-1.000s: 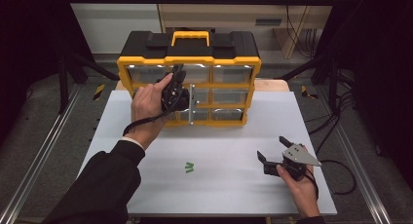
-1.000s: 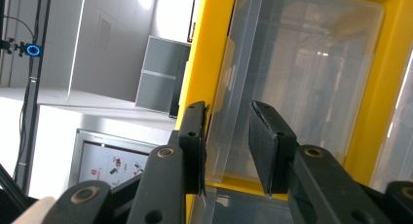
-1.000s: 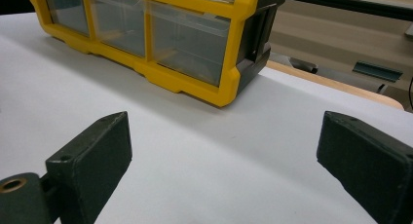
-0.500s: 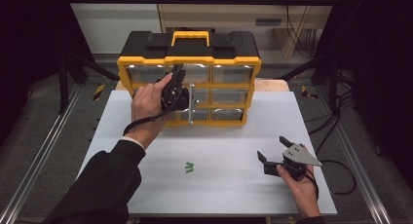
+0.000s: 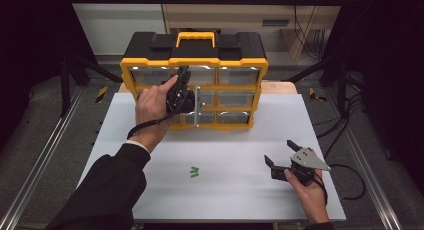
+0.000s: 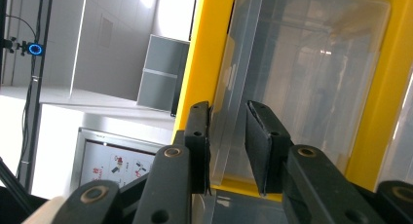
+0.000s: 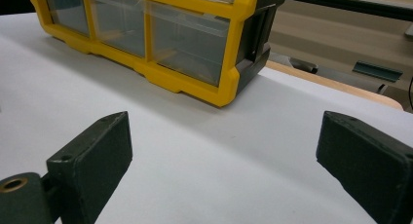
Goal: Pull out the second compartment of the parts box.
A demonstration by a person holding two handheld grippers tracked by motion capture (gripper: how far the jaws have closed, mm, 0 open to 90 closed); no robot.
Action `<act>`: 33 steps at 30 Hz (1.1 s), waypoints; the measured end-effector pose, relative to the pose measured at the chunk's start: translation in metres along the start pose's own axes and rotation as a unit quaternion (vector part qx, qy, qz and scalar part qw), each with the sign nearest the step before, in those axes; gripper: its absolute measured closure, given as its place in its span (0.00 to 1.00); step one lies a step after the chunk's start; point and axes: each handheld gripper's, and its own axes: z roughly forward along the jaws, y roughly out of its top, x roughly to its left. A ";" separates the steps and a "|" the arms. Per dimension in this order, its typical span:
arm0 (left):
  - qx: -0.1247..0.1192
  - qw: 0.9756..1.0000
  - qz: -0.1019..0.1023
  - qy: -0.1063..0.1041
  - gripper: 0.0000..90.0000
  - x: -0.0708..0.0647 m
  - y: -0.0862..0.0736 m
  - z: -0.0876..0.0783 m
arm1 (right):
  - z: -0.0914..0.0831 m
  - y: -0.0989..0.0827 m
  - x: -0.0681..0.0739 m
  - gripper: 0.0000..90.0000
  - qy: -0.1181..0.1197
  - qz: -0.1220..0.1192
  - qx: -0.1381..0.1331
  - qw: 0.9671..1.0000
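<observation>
Fingers of the left gripper [image 6: 226,151] stand on either side of the clear front lip of a transparent plastic drawer [image 6: 302,78] in the yellow-and-black plastic organiser cabinet [image 5: 194,55]. They have just been closing, with the lip between them; the left finger lies against it, while a narrow gap shows at the right one. In the high view the left hand [image 5: 152,107] sits at centre frame, forearm running up from the lower left, the gripper pressed against the cabinet's middle column of drawers.

The right gripper [image 5: 280,152] rests at lower right, held low over the white tabletop [image 5: 230,190], its fingers spread wide with nothing between them.

Against the earlier frames, both hands keep their places and the cabinet has not shifted.

A small green piece [image 5: 194,172] lies alone at lower centre, well apart from both grippers. Bare tabletop stretches between the cabinet's front edge and the right gripper; the tabletop's right edge runs just beyond that hand.
</observation>
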 end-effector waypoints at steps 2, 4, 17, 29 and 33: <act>-0.004 1.000 0.001 0.004 0.79 -0.001 0.000 0.001 | 0.000 0.000 0.000 0.07 0.001 0.000 0.000 1.000; 0.003 1.000 0.007 0.005 0.79 0.000 0.001 0.000 | 0.000 0.000 0.001 0.07 0.001 0.002 0.000 1.000; 0.001 1.000 0.011 0.013 0.83 -0.002 0.001 0.001 | 0.000 0.000 0.001 0.07 0.001 0.000 0.000 1.000; 0.005 1.000 0.011 0.016 0.84 -0.003 0.002 0.001 | 0.000 0.000 0.001 0.07 0.004 -0.001 -0.001 1.000; 0.005 1.000 0.009 0.015 0.84 -0.002 0.002 0.001 | 0.000 0.000 0.001 0.07 0.004 -0.001 0.000 1.000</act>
